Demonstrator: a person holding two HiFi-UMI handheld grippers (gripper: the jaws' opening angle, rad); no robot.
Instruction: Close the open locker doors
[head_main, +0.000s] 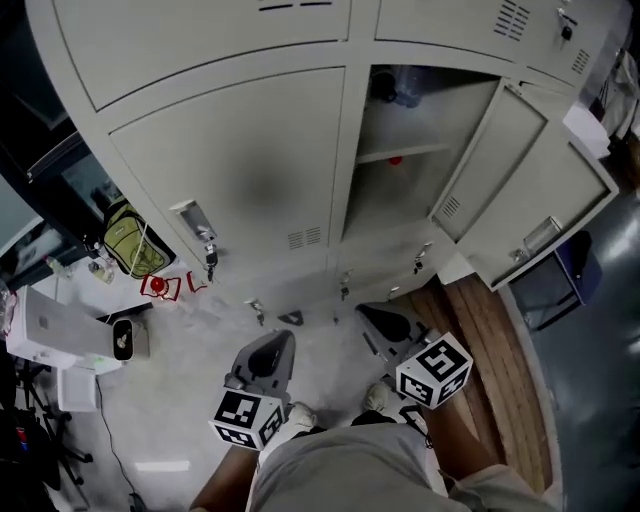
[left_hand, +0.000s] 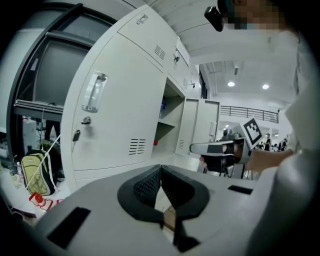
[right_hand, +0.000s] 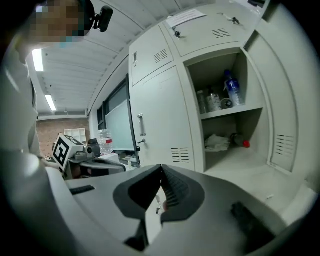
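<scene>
We hold both claws low, in front of the open compartment (head_main: 400, 150) of the lockers (head_main: 200, 60) and short of it. The left claw (head_main: 272, 352) is shut, its ribbed pads meeting with nothing between them, and the same reads in its own view (left_hand: 160, 181). The right claw (head_main: 385, 328) is also closed and empty, pads together (right_hand: 161, 186).

The compartment holds a shelf (right_hand: 231, 111) with a water bottle (right_hand: 231, 89) on it and a small red-capped thing below. Its door (head_main: 490, 160) hangs from the compartment's right side and is swung well out toward us, the vented inner face turned to the opening. Further right of the compartment a second door (head_main: 550, 215) with a handle also stands out; we cannot tell which compartment it belongs to. The door left of the compartment (head_main: 240, 180) is already closed.

We judge that the closing has not begun, since neither claw touches a door. What the next move turns on is this: both open doors lie ahead and to the right of the claws, long edges upright, free edges toward us. The right claw is the nearer one, while the left sits before the closed door. A push would have to land on the outer face, on the side away from the compartment, and sweep back toward it.
</scene>
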